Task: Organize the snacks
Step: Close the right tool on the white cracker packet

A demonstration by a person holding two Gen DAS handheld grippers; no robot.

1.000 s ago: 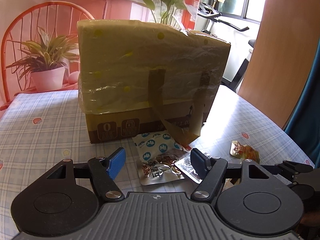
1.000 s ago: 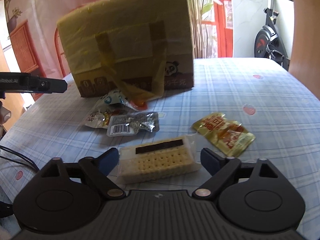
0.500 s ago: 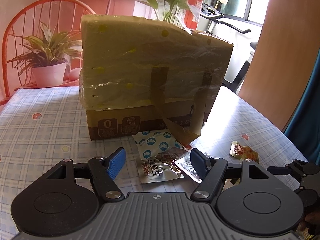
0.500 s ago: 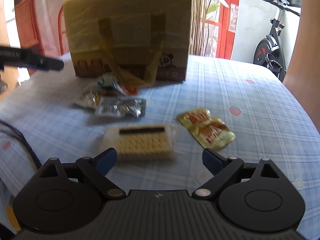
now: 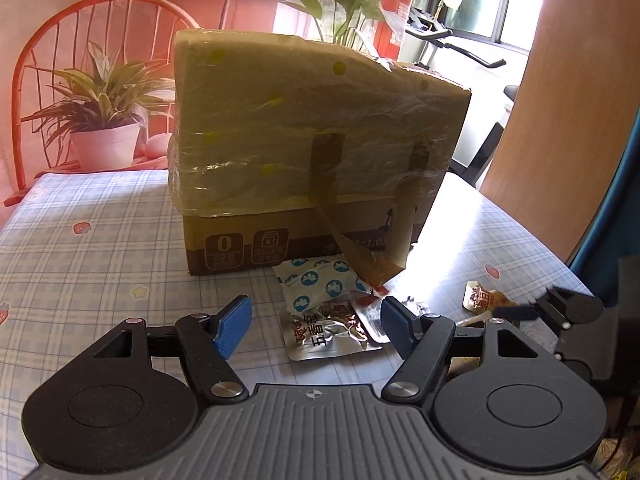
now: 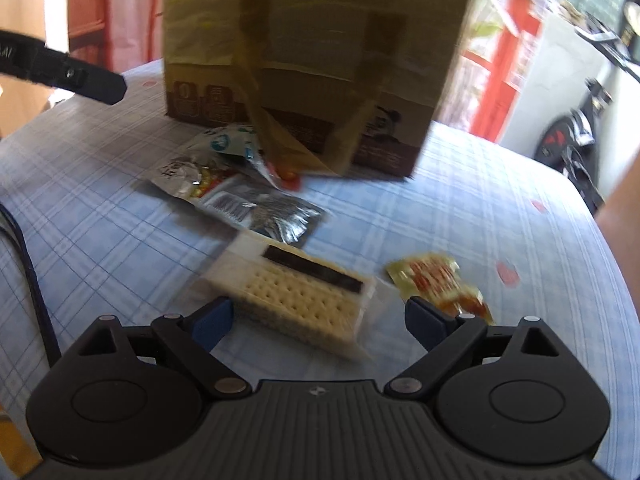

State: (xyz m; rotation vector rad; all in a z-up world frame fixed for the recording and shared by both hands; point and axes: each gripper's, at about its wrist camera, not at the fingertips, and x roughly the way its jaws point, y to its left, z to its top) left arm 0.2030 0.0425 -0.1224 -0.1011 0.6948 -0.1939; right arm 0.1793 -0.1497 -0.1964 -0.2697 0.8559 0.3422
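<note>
**Right gripper closes in on the crackers**

The right gripper (image 6: 316,322) has swung nearer, its jaws released and now straddling the cracker pack (image 6: 298,300) on the table (image 6: 100,216), near the box (image 6: 312,56). A grab looks imminent. The left gripper (image 5: 316,326) hangs released over the foil packets (image 5: 332,330), barely shifted.

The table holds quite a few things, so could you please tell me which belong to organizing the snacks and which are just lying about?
Part of the job:
- cracker pack
- yellow sachet
- silver foil packet
- blue-dotted packet
- printed meat snack packet
- cardboard box, probably the container
- left gripper and right gripper, both open

Just lying about:
- potted plant
- orange chair
- exercise bike
</note>
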